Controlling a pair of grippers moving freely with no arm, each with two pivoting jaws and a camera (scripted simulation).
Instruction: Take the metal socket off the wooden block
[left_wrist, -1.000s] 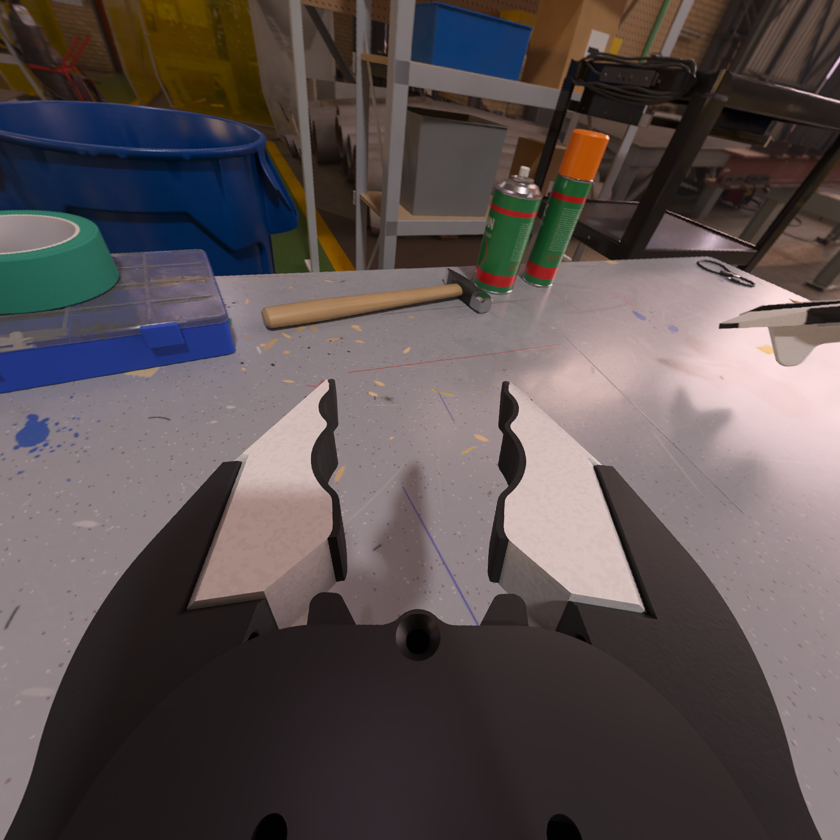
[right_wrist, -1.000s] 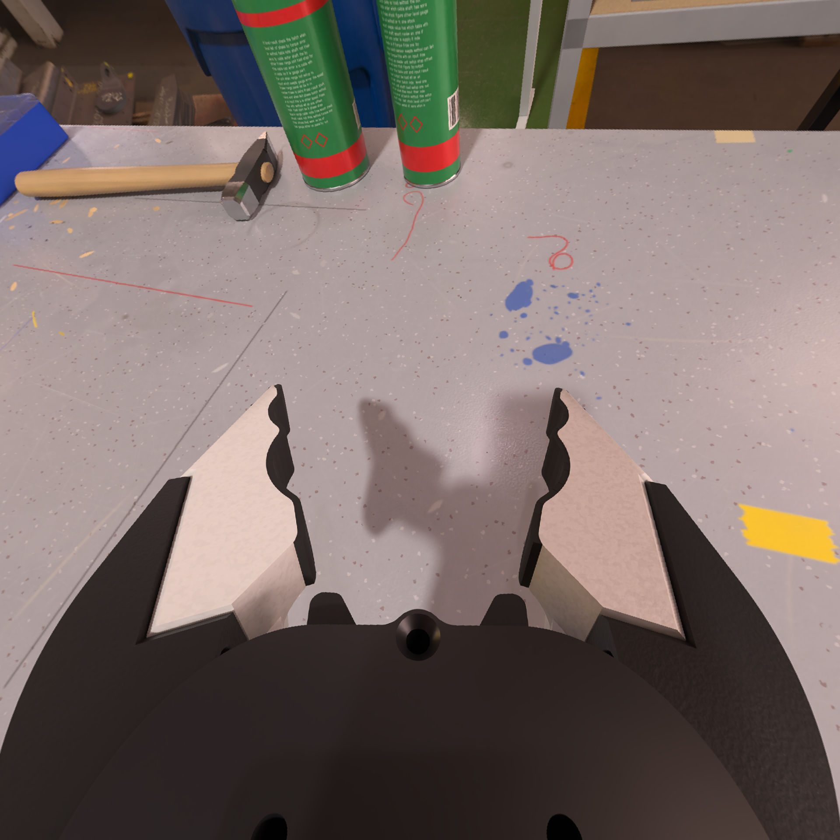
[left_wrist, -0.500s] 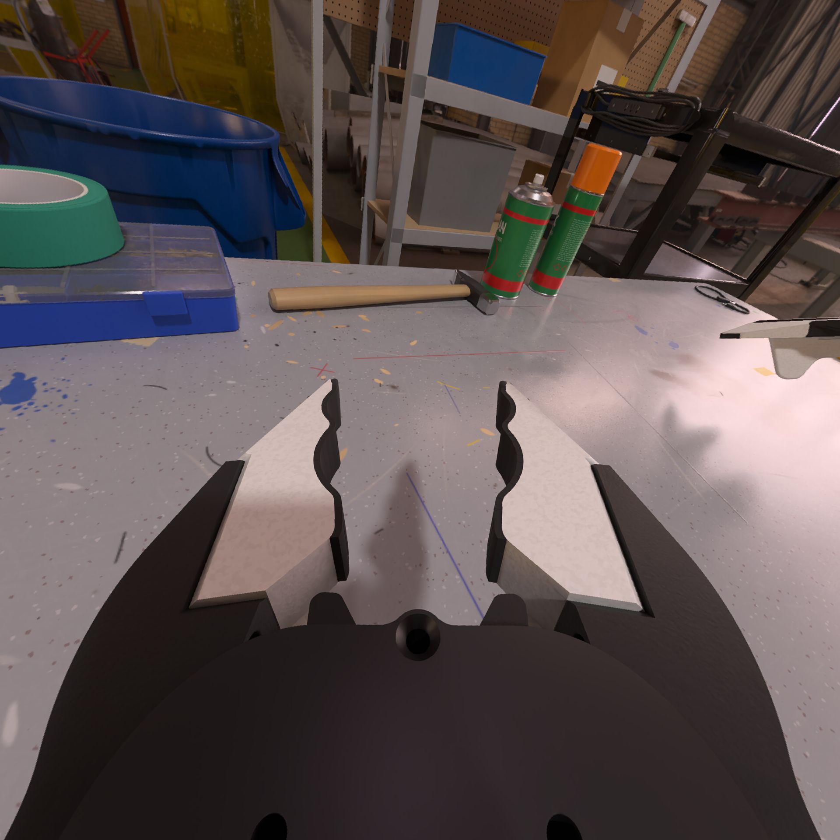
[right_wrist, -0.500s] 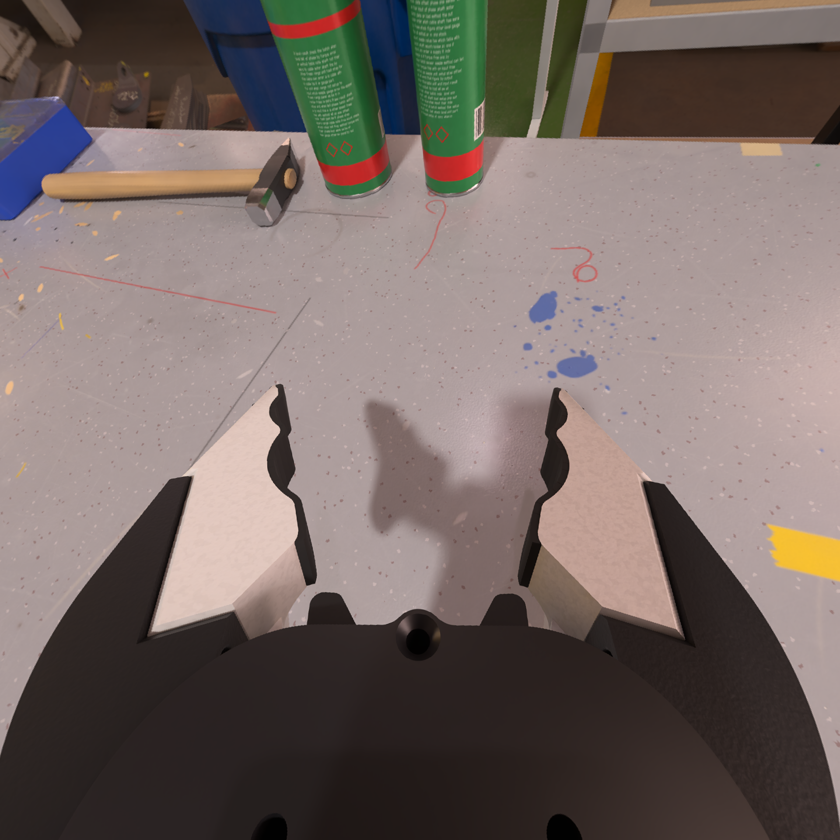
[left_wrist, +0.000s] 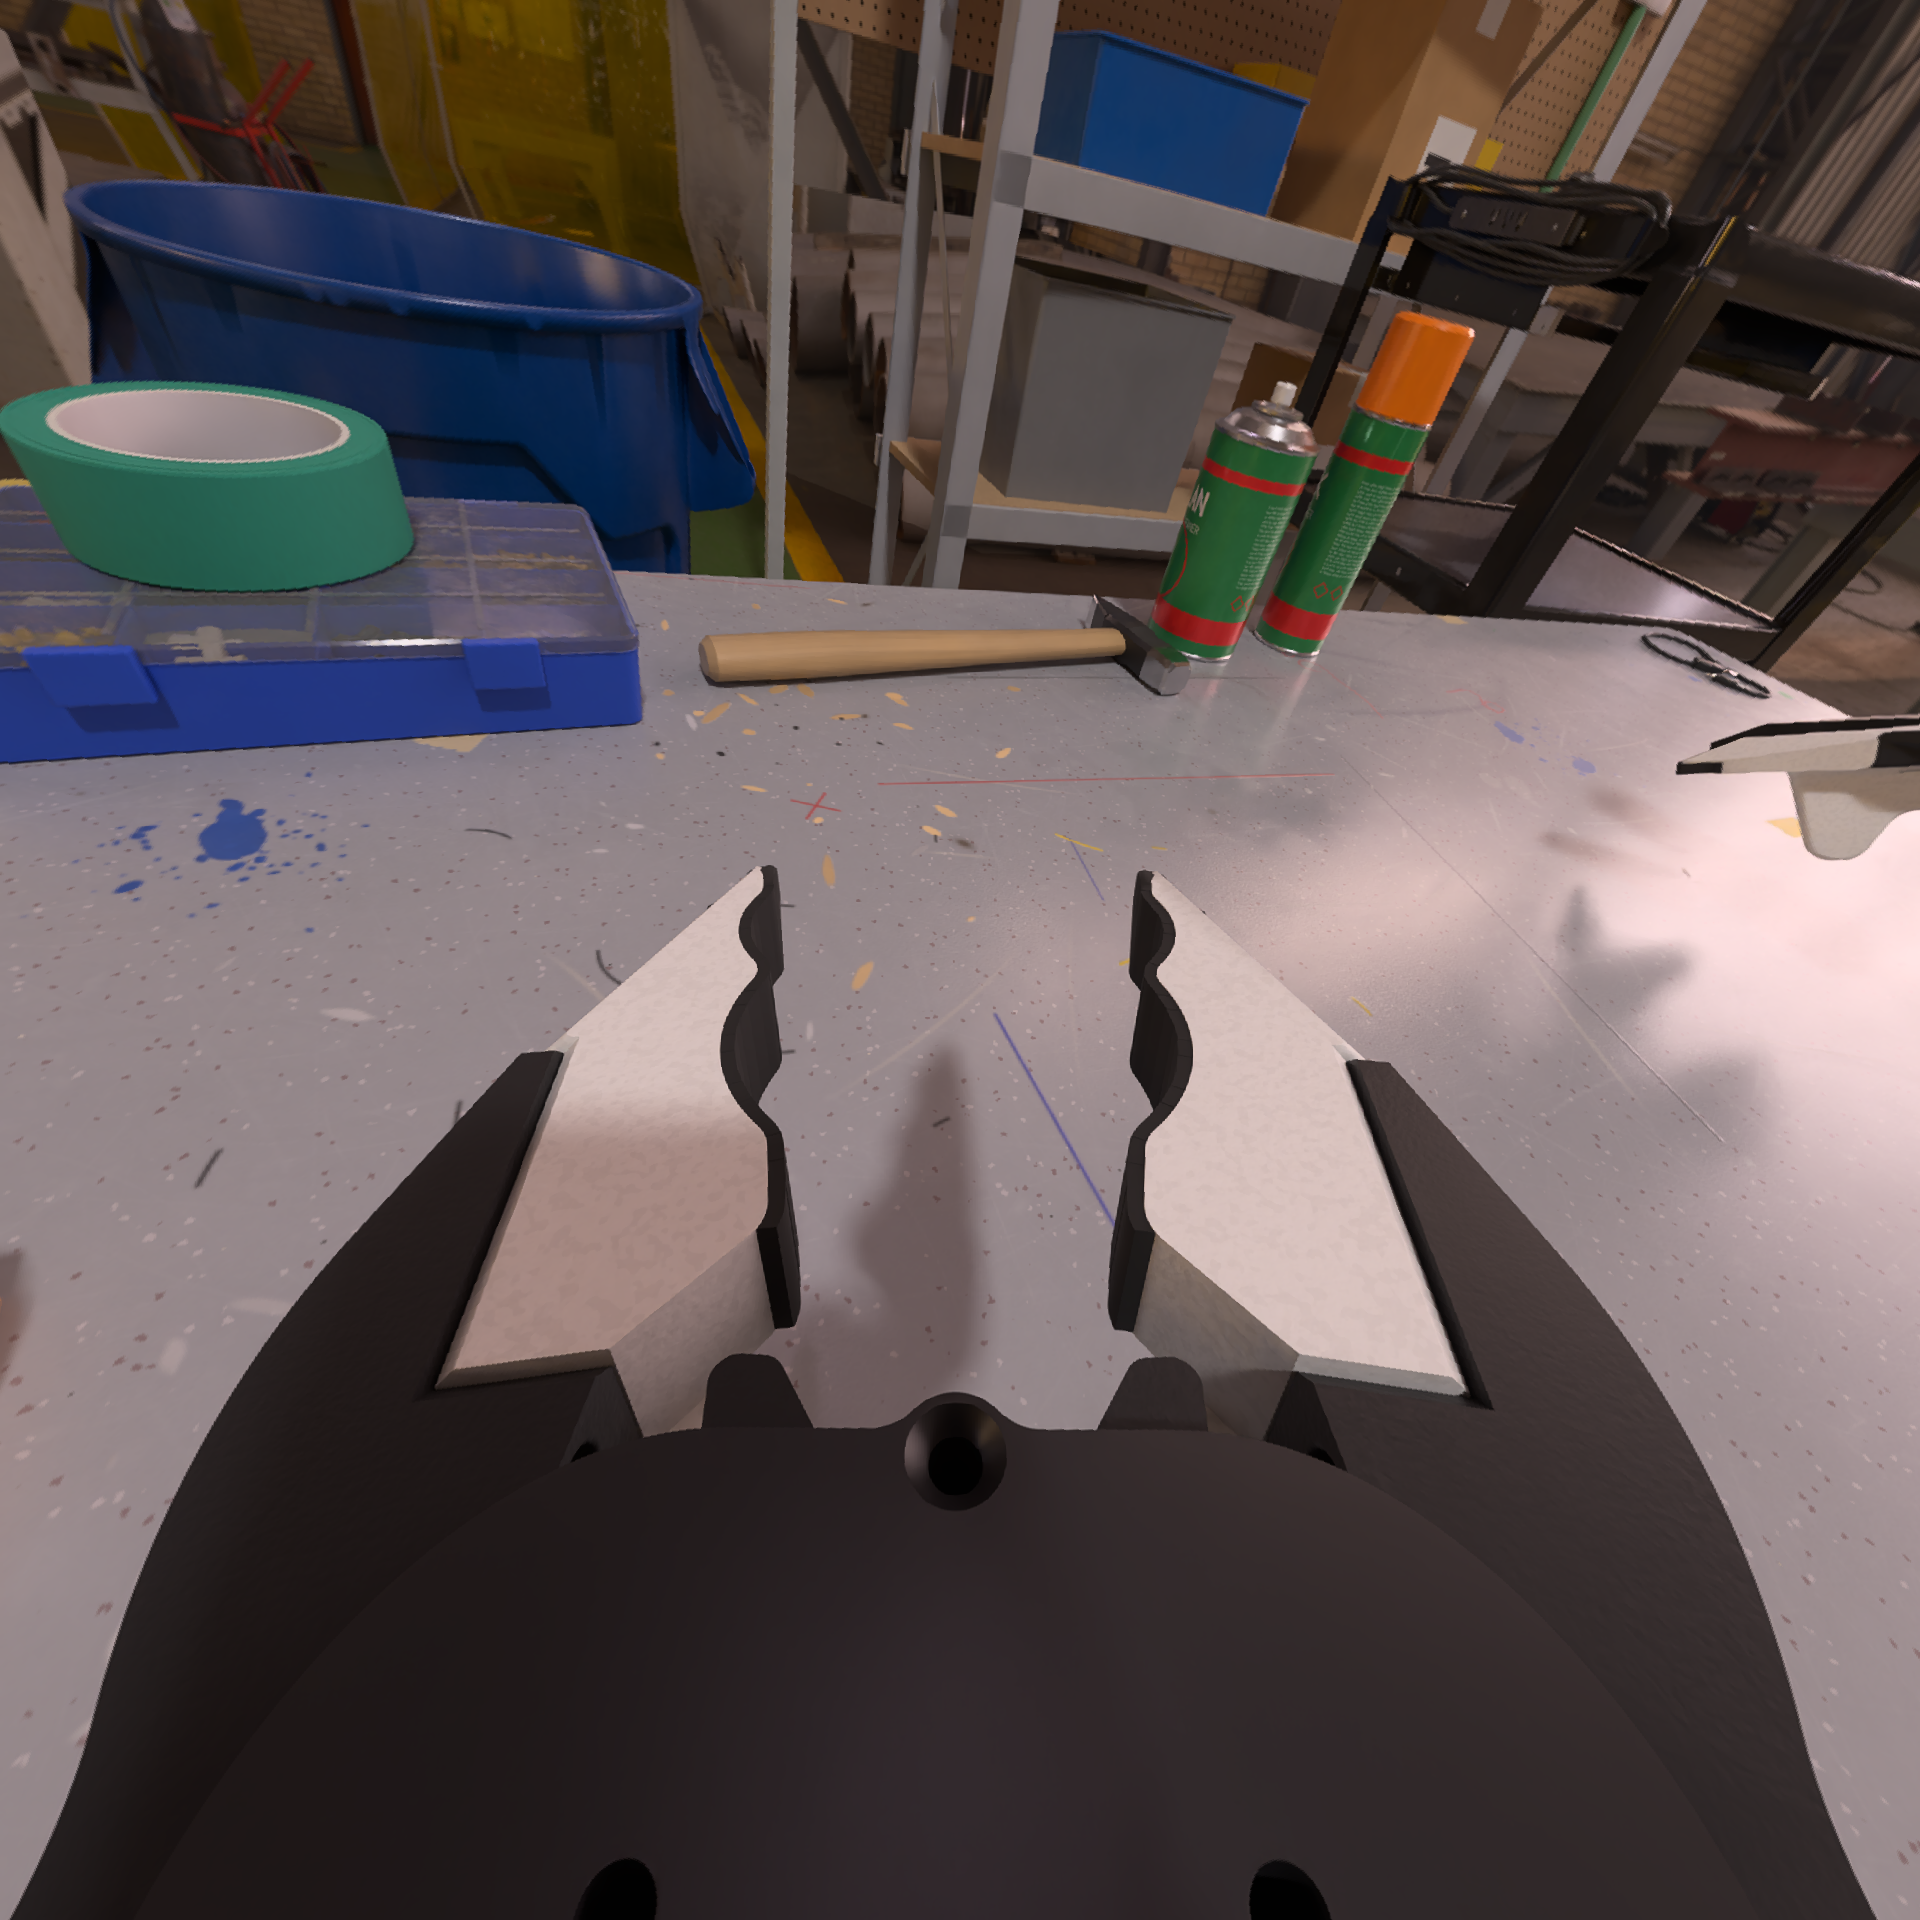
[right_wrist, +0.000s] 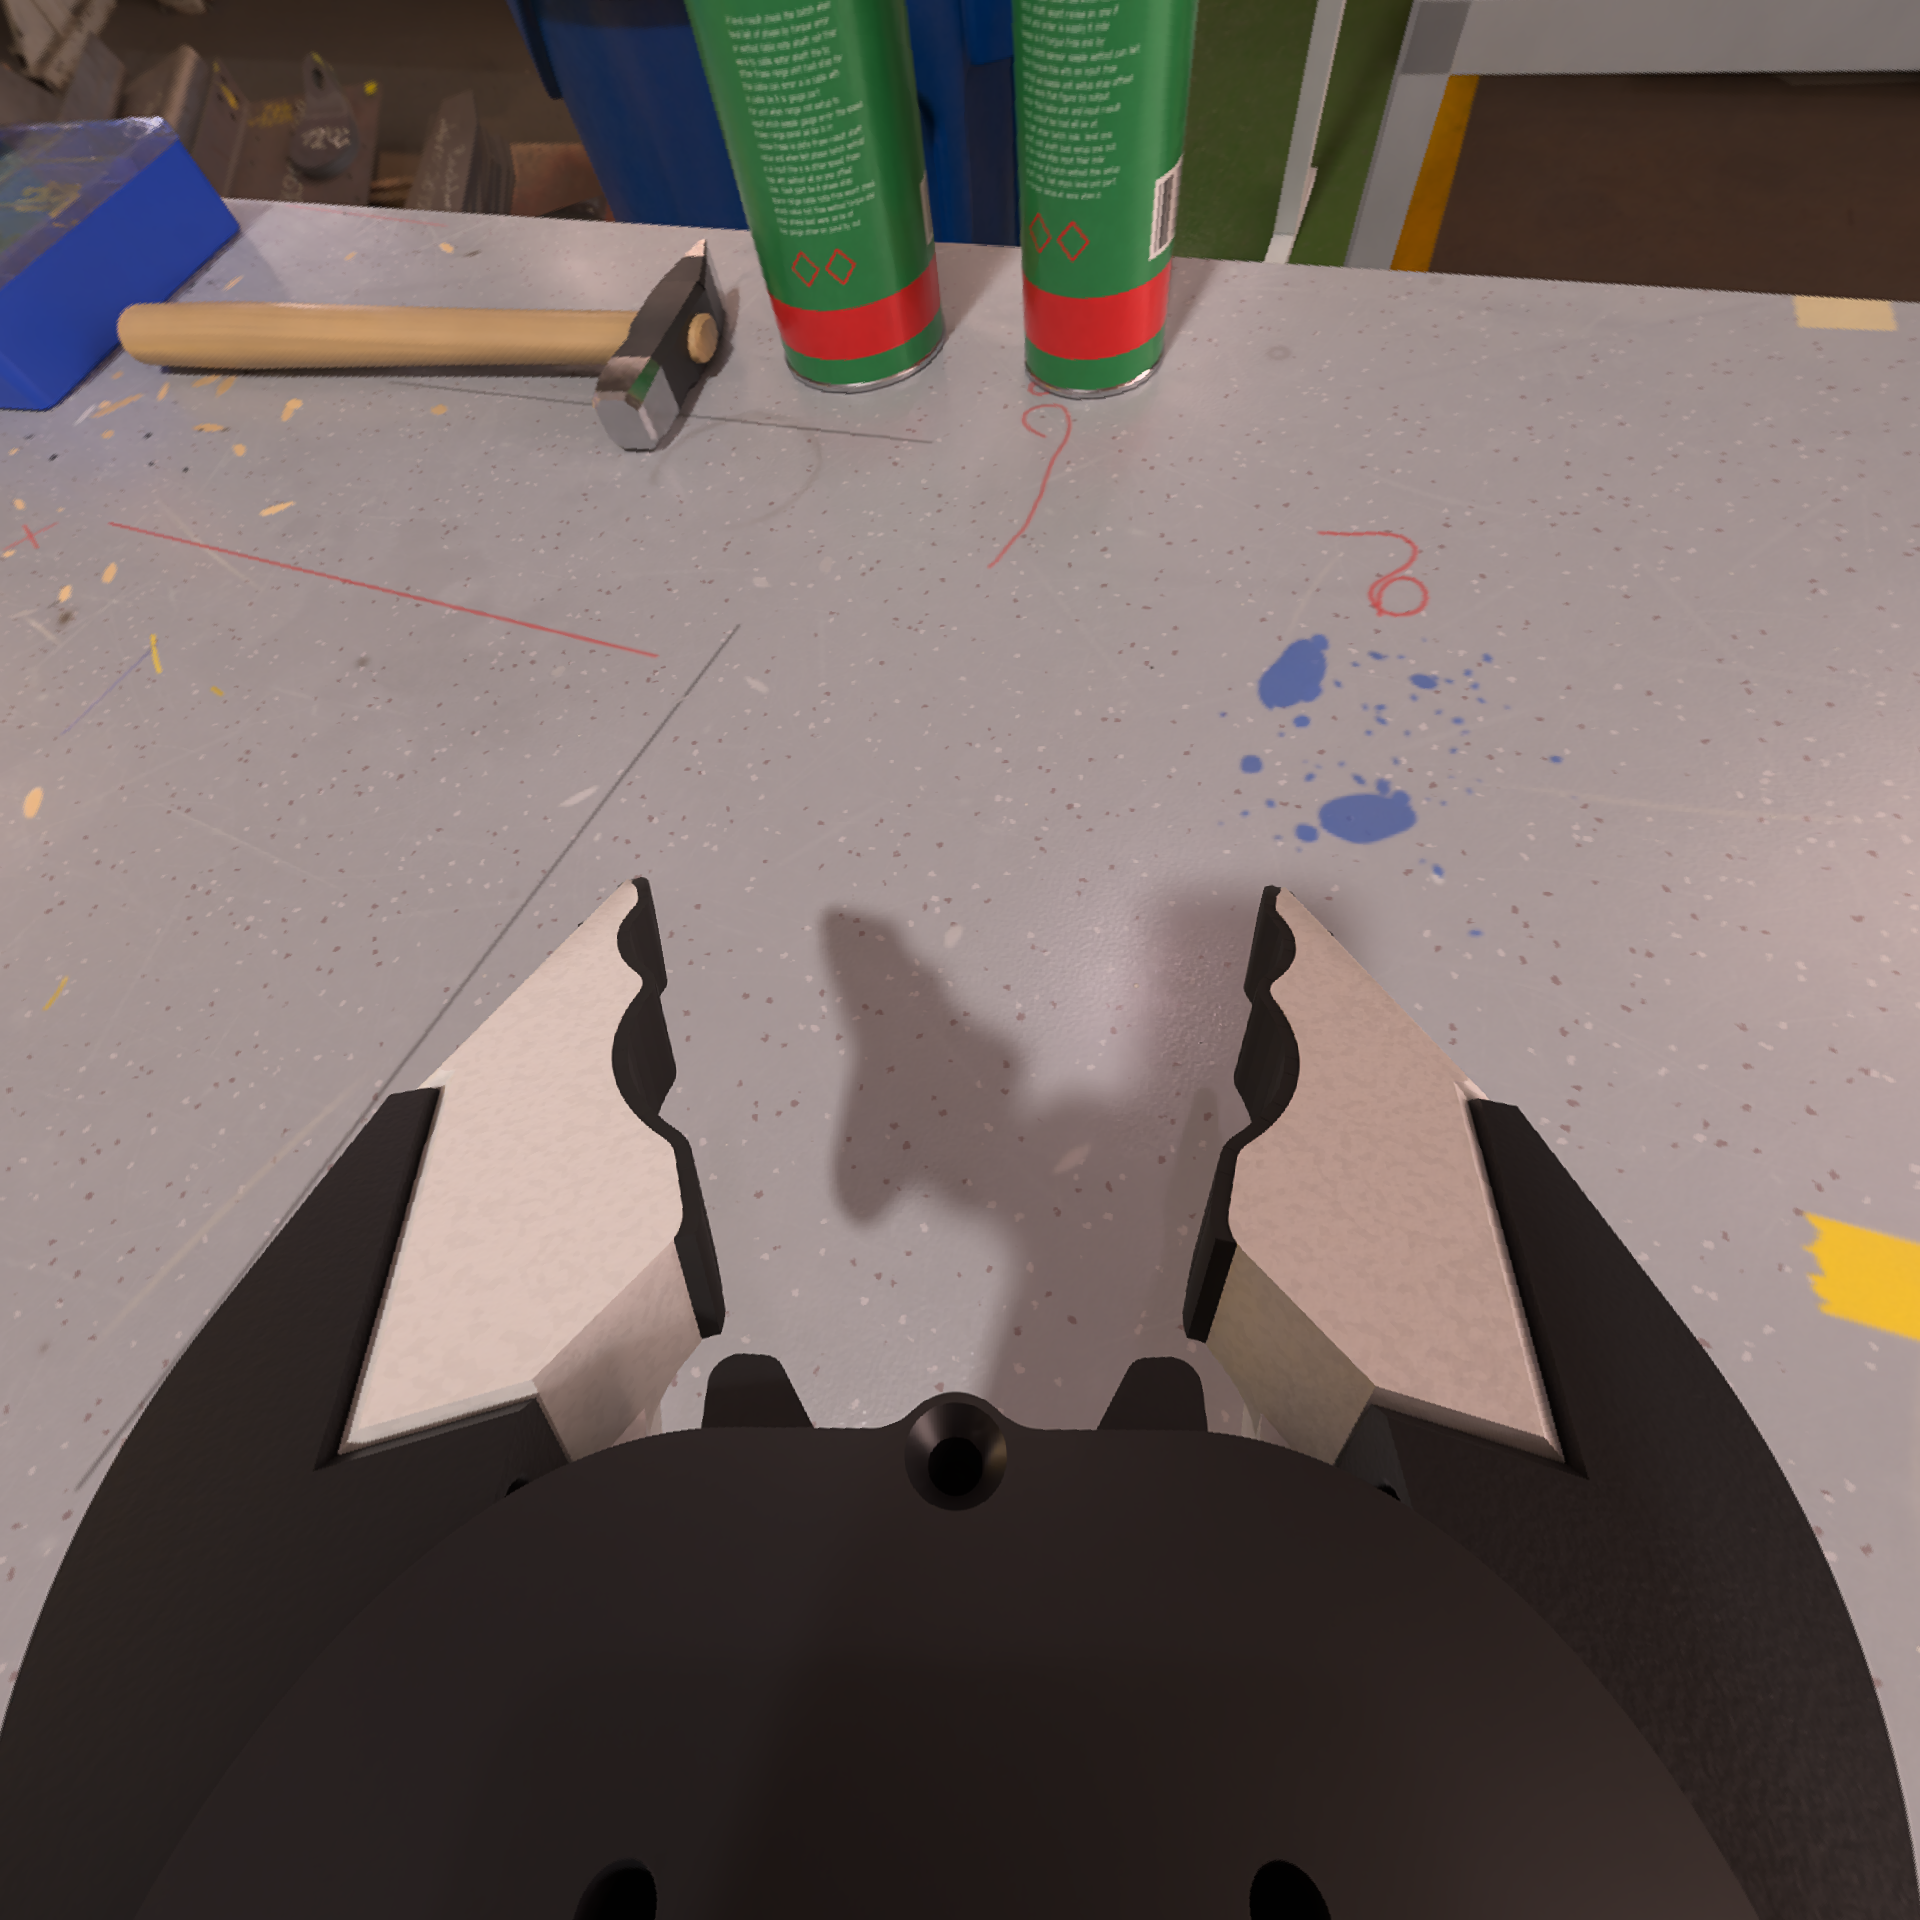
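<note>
No metal socket and no wooden block show in either view. My left gripper (left_wrist: 954, 883) is open and empty above the grey table (left_wrist: 1351, 1039). My right gripper (right_wrist: 954, 894) is open wider, also empty, above the table (right_wrist: 935, 727). The right gripper's fingertips (left_wrist: 1808, 774) also show at the right edge of the left wrist view.
A hammer (left_wrist: 914, 652) (right_wrist: 395, 338) lies at the table's far edge beside two green spray cans (left_wrist: 1236, 530) (right_wrist: 852, 187). A blue parts case (left_wrist: 312, 644) with a green tape roll (left_wrist: 208, 483) on it sits far left. A blue bin (left_wrist: 395, 343) and shelves stand beyond.
Both grippers have drawn back from the table's far edge, so the hammer, cans and case appear farther off. The left view has also turned left, showing more of the tape roll. Both stay open.
</note>
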